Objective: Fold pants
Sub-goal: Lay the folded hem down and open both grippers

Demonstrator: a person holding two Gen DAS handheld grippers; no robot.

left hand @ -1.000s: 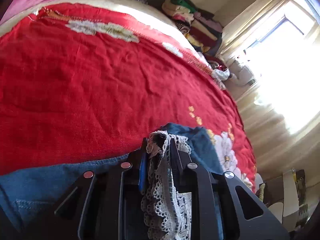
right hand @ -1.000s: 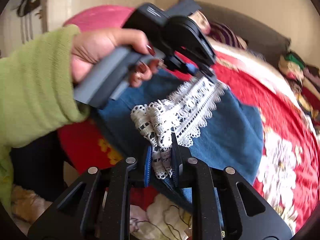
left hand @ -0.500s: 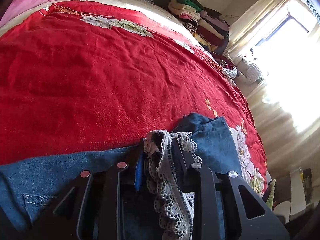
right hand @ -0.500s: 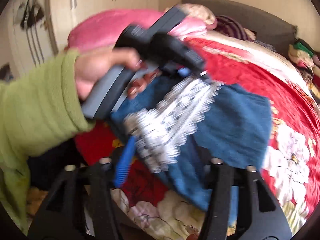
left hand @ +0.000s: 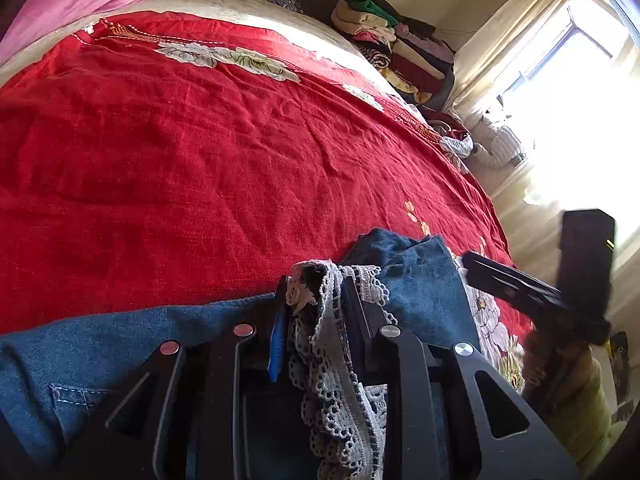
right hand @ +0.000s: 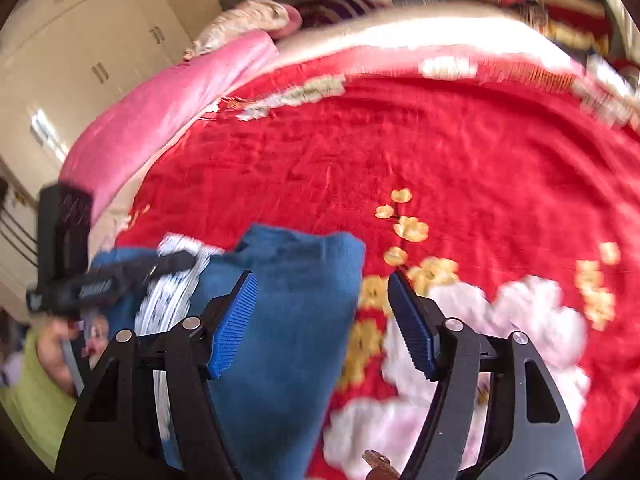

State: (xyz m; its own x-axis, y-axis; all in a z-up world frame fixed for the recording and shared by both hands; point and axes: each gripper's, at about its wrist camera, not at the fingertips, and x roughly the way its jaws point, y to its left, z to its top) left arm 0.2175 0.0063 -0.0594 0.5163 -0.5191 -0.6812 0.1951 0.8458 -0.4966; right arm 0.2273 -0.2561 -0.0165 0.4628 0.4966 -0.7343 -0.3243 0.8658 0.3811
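Blue denim pants [left hand: 120, 344] with a white lace hem [left hand: 332, 360] lie at the near edge of a red flowered bedspread [left hand: 200, 140]. My left gripper [left hand: 316, 280] is shut on the bunched lace and denim. In the right wrist view the same gripper [right hand: 176, 260] shows at the left, held by a hand in a green sleeve [right hand: 24, 392], with the lace [right hand: 172, 292] under it. My right gripper [right hand: 322, 276] has its jaws opening, wide apart, above the folded pants [right hand: 288, 320] and the bedspread, and its pads touch nothing. It also appears at the left wrist view's right edge [left hand: 520, 292].
A pink blanket [right hand: 168, 108] and pillows lie at the head of the bed. A stack of folded clothes [left hand: 392, 40] stands at the far corner beside a bright window [left hand: 580, 100]. A cream wardrobe [right hand: 80, 60] is to the left.
My right gripper let go of the lace hem, opened wide and swung away to the right over the bedspread, rolling as it went. The left gripper kept its grip and hardly moved.
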